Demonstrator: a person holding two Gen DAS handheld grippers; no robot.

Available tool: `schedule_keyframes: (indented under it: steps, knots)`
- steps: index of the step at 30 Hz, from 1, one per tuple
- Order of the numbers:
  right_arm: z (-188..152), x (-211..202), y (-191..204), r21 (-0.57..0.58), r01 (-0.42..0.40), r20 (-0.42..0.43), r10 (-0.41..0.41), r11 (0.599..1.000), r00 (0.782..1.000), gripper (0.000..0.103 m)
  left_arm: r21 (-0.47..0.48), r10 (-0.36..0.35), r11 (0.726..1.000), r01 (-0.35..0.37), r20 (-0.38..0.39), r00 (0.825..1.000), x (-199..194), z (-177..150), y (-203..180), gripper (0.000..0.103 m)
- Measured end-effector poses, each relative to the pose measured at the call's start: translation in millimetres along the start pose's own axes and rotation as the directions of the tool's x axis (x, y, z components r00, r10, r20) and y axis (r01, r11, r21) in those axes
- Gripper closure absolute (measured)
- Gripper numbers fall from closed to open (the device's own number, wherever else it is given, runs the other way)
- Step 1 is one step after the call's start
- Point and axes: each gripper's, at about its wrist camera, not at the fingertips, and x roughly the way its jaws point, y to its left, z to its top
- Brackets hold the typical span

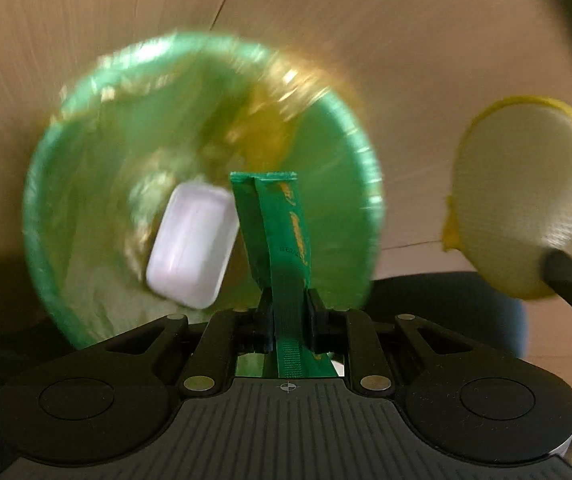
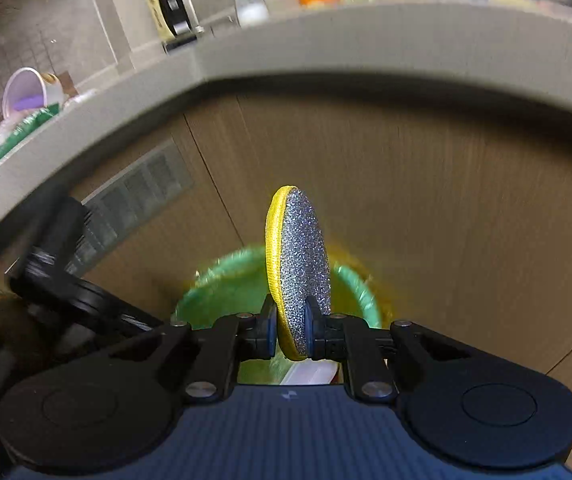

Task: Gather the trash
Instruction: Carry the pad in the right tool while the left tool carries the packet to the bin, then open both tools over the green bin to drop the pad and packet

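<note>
My left gripper (image 1: pixel 288 304) is shut on a green wrapper strip (image 1: pixel 281 236) and holds it upright over a bin lined with a green bag (image 1: pixel 85 184). A white plastic container (image 1: pixel 191 250) lies inside the bin. My right gripper (image 2: pixel 290 328) is shut on a round yellow-rimmed scouring pad (image 2: pixel 304 264), held on edge above the same green-lined bin (image 2: pixel 221 292). The pad also shows in the left wrist view (image 1: pixel 526 204), to the right of the bin.
The bin stands on a wooden floor (image 1: pixel 366 40) beside wooden cabinet doors (image 2: pixel 446 200). A grey countertop edge (image 2: pixel 326 40) runs above, with bottles, a white cup (image 2: pixel 29 90) and packages on it. The left gripper's body (image 2: pixel 65 280) is at the left.
</note>
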Motion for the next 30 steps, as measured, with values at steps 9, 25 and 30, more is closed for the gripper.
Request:
schedule_keyframes:
  steps: [9,25,30]
  knots:
    - [-5,58,-13,0.050,0.004,-0.129,0.002,0.999,0.992,0.090,-0.123,0.021,0.992,-0.031,-0.082,0.996,47,13,33,0.076]
    - [-25,148,-5,0.249,-0.048,-0.271,0.117,0.967,0.955,0.083,0.237,-0.127,0.971,0.034,0.390,0.912,-110,-9,17,0.075]
    - [-33,153,7,0.245,-0.037,-0.289,0.110,0.969,0.951,0.075,0.317,-0.119,0.948,-0.009,0.383,0.916,-108,-10,18,0.075]
